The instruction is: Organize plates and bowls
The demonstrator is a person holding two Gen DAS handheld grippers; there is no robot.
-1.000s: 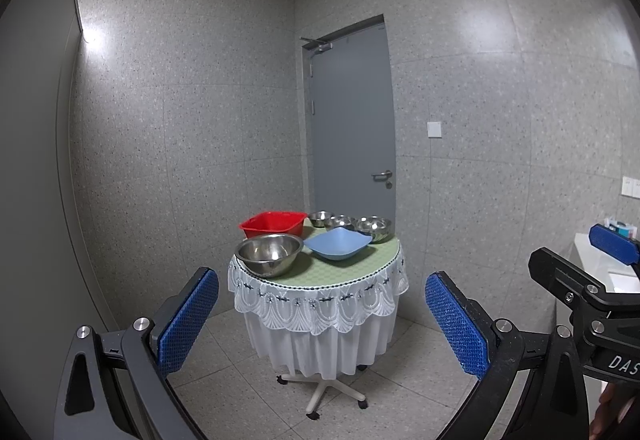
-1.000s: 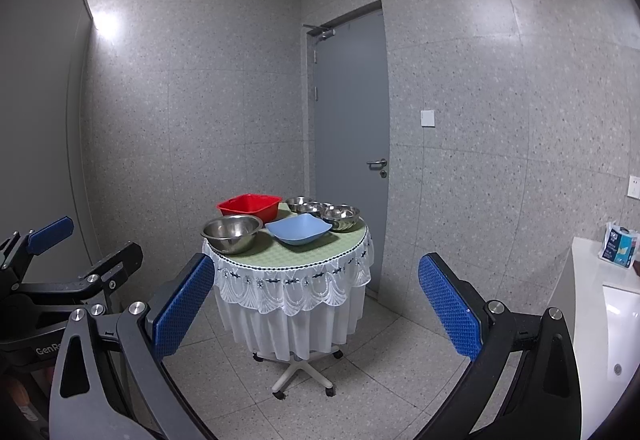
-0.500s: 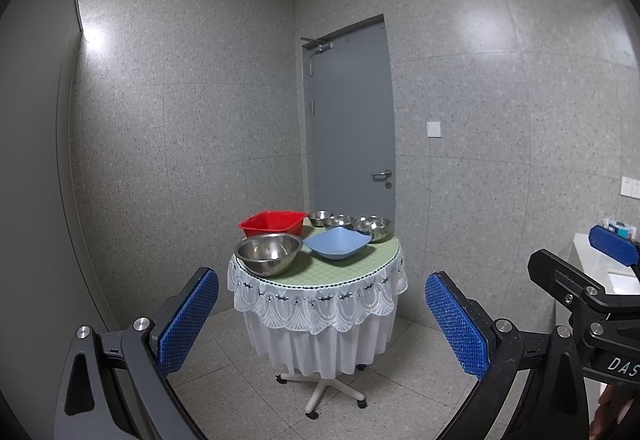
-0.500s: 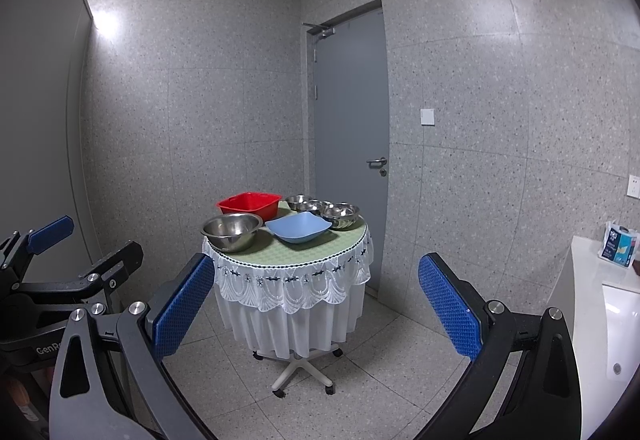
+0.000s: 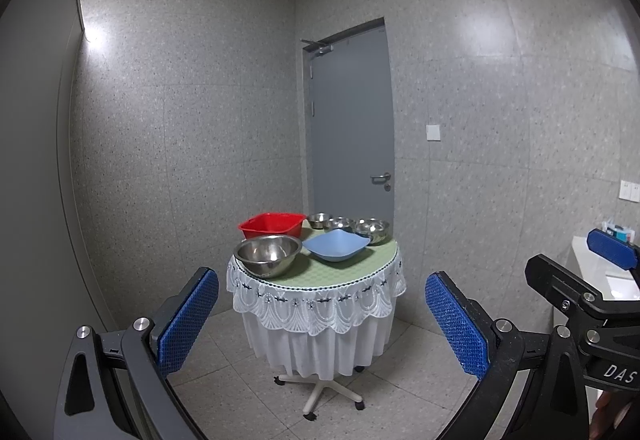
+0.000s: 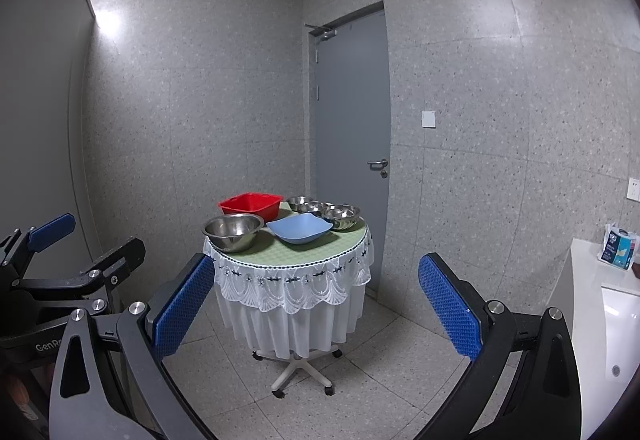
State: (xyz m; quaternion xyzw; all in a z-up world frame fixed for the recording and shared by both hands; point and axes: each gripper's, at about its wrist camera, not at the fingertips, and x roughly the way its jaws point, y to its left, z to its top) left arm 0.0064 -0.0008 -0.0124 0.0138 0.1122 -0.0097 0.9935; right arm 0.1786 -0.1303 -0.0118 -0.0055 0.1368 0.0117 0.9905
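A small round table (image 5: 340,272) (image 6: 280,258) with a green top and white lace skirt stands ahead, some way off. On it sit a large steel bowl (image 5: 267,253) (image 6: 233,230), a red square basin (image 5: 272,226) (image 6: 250,205), a blue square plate (image 5: 335,244) (image 6: 299,227) and three small steel bowls (image 5: 372,229) (image 6: 341,215) in a row at the back. My left gripper (image 5: 322,310) and right gripper (image 6: 316,296) are both open and empty, well short of the table.
A grey door (image 5: 352,128) is behind the table. A white counter with a sink (image 6: 608,304) and a tissue pack (image 6: 618,250) is at the right. The table stands on a wheeled base (image 6: 300,368) on a tiled floor.
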